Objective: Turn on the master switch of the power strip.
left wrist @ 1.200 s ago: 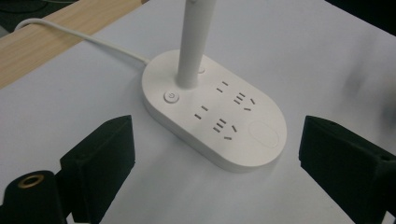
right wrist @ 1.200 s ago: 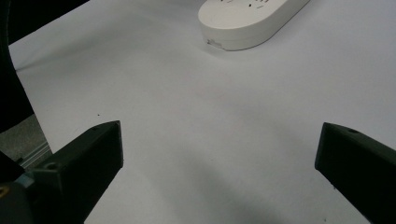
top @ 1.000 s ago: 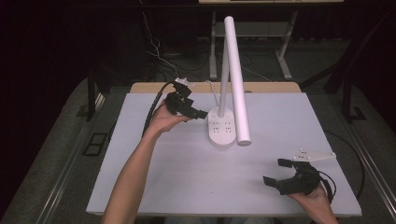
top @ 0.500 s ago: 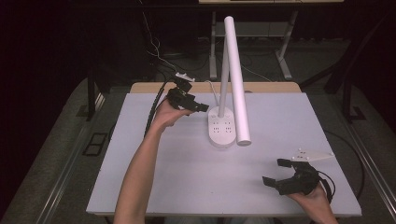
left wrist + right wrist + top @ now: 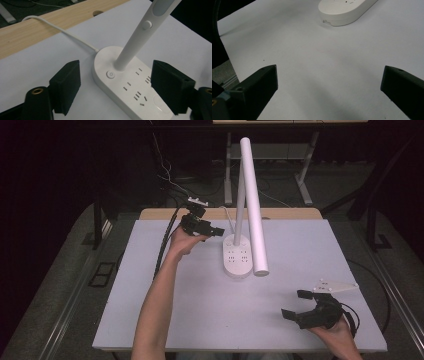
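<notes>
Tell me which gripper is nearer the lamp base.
Left. The left gripper hovers open right beside the lamp base, at its far end; the right gripper sits well away near the table's front edge.

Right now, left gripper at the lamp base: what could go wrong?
1. The left gripper is open astride the lamp base; closing could hit the power button by accident.
2. The lamp is tall with a long overhanging head; a nudge to its stem might tip it.
3. The cord could snag.
</notes>
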### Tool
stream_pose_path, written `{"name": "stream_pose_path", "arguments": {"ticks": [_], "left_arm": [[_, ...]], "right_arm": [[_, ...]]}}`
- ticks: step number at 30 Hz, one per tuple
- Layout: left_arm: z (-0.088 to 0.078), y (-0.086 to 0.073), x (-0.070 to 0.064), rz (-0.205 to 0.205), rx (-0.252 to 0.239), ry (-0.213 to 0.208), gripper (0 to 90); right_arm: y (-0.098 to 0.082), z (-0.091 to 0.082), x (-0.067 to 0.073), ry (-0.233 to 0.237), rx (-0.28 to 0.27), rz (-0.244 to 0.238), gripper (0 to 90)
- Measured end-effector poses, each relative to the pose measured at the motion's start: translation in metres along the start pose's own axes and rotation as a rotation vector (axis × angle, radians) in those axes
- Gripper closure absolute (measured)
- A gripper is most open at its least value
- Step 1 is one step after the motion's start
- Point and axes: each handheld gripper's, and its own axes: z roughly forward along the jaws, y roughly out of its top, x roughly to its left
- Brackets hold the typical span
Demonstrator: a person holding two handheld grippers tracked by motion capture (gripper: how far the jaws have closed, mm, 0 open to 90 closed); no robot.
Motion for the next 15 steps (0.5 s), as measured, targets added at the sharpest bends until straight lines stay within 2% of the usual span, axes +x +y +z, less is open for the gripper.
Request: {"name": "stream_pose_path", "arguments": {"ticks": [3,14,15], "left_arm": [[0.004,0.0,-0.001,-0.007,-0.014,-0.01,29.9],[0.022,-0.002,-0.002,-0.004,-0.018,-0.01,42.8],[0.024,-0.003,-0.001,0.003,-0.009,-0.011,48.3]], "right_arm": [[0.0,0.0,0.0,0.0,0.001,0.001,0.4],[0.0,-0.001,0.0,0.002,0.005,0.006,0.4],[0.0,-0.001,-0.001,0.001,0.005,0.007,0.4]]}}
